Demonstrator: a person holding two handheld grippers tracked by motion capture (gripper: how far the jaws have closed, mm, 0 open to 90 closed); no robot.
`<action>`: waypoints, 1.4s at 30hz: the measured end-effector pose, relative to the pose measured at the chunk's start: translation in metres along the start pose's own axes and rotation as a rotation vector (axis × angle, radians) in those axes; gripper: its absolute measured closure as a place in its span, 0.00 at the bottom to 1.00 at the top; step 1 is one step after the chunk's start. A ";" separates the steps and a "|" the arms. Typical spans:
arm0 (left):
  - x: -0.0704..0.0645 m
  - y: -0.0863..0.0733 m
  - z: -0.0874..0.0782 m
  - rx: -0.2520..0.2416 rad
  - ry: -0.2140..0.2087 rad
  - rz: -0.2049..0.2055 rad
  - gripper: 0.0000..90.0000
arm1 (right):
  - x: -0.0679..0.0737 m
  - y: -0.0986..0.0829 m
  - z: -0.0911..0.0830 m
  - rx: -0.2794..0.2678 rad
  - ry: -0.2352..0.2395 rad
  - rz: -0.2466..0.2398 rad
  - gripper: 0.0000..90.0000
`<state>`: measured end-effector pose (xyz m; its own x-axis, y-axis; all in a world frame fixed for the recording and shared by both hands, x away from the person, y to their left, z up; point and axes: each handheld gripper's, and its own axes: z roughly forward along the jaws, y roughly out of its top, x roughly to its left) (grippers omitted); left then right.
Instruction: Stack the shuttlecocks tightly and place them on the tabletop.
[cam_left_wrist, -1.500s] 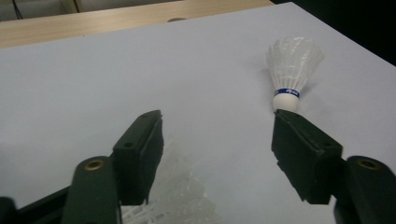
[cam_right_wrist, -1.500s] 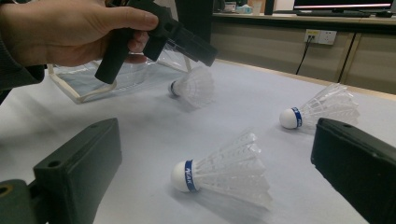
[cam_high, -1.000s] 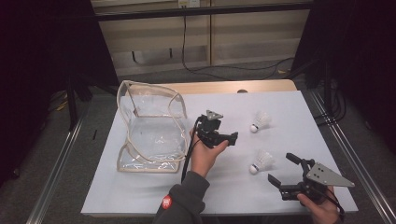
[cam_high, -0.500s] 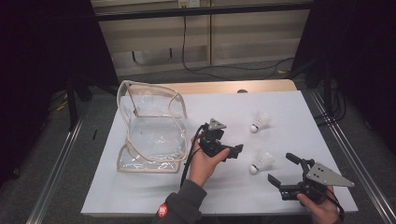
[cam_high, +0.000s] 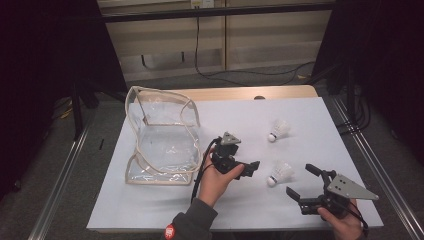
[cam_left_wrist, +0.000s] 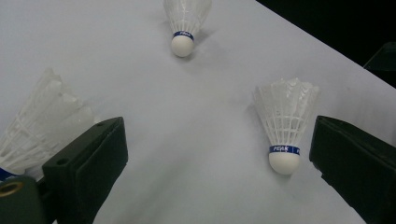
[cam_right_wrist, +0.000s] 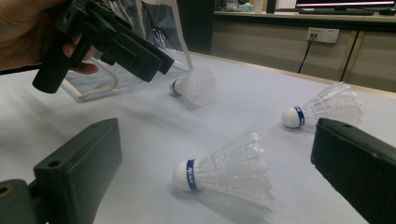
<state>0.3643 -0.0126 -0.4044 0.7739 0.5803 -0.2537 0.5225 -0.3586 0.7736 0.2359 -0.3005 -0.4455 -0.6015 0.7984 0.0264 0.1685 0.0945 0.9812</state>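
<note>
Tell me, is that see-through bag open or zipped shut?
Open. The clear bag lies on the white table with its cream-edged flap lifted, leaving the mouth gaping. No shuttlecock can be made out inside it.

Both grippers are black, each with two blocky flat-faced jaws; the left gripper trails a black cable and carries a small grey three-cornered plate on top. The right gripper bears a larger grey plate dotted with small screws. The left forearm's sleeve is dark grey with a round red badge.

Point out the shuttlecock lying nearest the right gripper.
The shuttlecock just ahead of the right gripper, between its open jaws in the right gripper view; the other two lie farther off.
</note>
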 end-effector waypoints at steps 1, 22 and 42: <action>-0.001 -0.001 -0.001 0.006 -0.006 0.004 0.05 | 0.000 0.000 0.000 0.000 0.000 0.001 0.02; -0.009 -0.020 -0.011 0.045 -0.070 0.023 0.04 | 0.001 0.000 0.000 0.000 0.004 0.004 0.02; -0.014 -0.037 -0.027 0.049 -0.117 0.084 0.04 | 0.001 0.000 0.001 0.001 0.006 0.002 0.02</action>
<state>0.3240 0.0120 -0.4142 0.8505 0.4588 -0.2572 0.4686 -0.4390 0.7666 0.2359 -0.2994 -0.4452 -0.6059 0.7950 0.0293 0.1702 0.0935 0.9810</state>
